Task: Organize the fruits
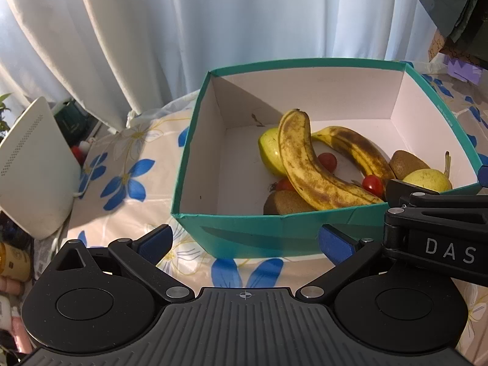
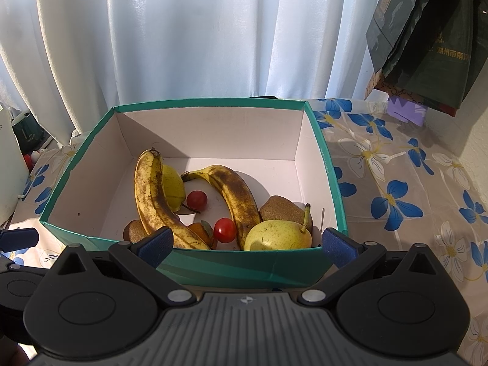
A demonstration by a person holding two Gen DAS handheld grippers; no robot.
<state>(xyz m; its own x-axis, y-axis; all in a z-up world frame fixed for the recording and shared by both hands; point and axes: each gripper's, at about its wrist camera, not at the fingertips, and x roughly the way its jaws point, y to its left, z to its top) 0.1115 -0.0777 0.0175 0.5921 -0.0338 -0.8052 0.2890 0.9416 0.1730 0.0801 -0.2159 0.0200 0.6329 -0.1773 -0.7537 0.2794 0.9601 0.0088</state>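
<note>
Fruit sits in box (image 2: 244, 265) ahead of both grippers. Right gripper (image 2: 247, 244) nearer pear (image 2: 277, 235); left gripper (image 1: 245, 242) faces banana (image 1: 308, 164), long axis front-to-back. Both spread wide, empty.

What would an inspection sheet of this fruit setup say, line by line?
Surface: table under a floral cloth, blue and white flowers.
Job's things: teal box holding two spotted bananas, a pear, a second yellow-green fruit, kiwis, two cherry tomatoes and a small orange fruit.
Clutter: white device at the table's left end; purple item at the back right.
Grippers: left gripper and right gripper both open, empty, in front of the box.
Cables: a white cord by the device.
Surroundings: white curtain behind; dark bags hanging at right.
</note>
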